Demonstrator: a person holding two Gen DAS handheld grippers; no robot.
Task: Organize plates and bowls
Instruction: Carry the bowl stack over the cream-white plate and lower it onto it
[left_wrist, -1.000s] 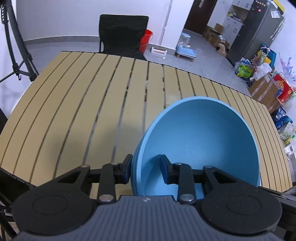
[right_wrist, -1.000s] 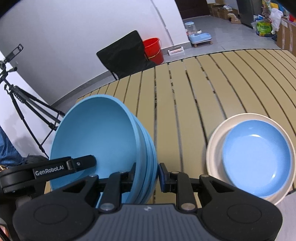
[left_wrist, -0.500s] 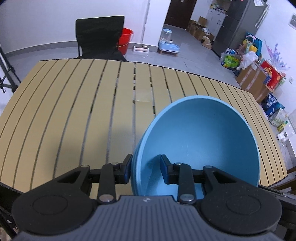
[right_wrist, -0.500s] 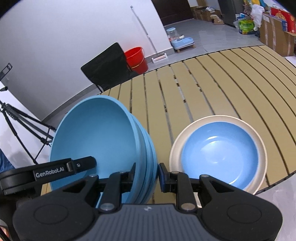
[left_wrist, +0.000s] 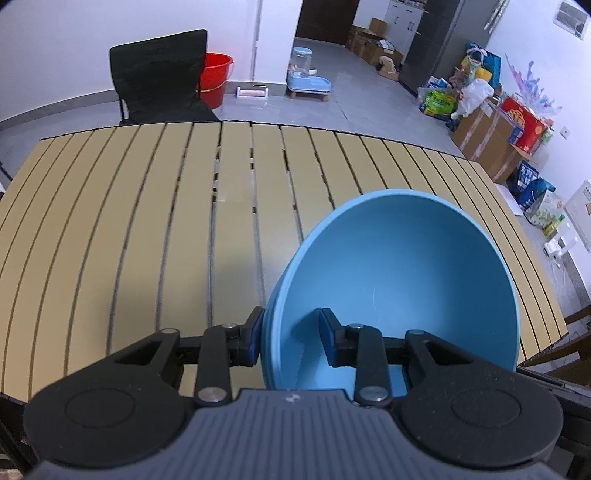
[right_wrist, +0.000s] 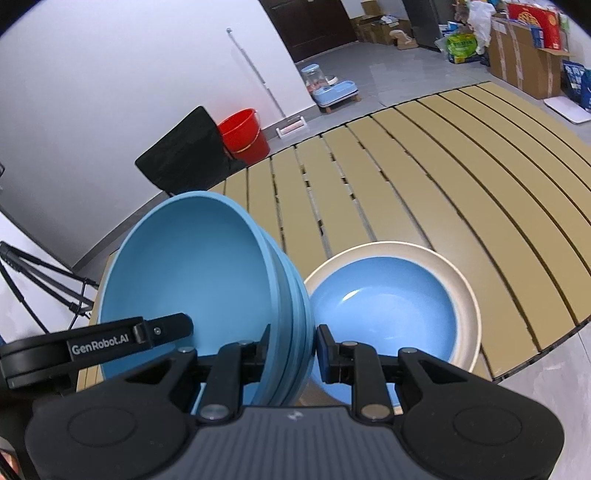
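Note:
Both grippers are shut on the rim of a nested stack of blue bowls, held tilted above the slatted table. In the left wrist view my left gripper (left_wrist: 290, 338) clamps the stack's (left_wrist: 399, 273) near rim, one finger inside and one outside. In the right wrist view my right gripper (right_wrist: 291, 350) clamps the stack's (right_wrist: 184, 266) right rim; the left gripper's body (right_wrist: 99, 343) shows at the left. A blue plate (right_wrist: 384, 310) lies in a cream plate (right_wrist: 467, 295) on the table, right beside the stack.
The yellow slatted table (left_wrist: 147, 221) spreads ahead; its front right edge (right_wrist: 535, 362) is near the plates. A black chair (left_wrist: 159, 77) and a red bucket (left_wrist: 216, 75) stand beyond the far edge. Boxes and bags (left_wrist: 491, 122) lie on the floor at right.
The bowl stack, held by both grippers, has moved toward the plates. The plates now sit close against the stack's right side in the right wrist view. Both grips are unchanged.

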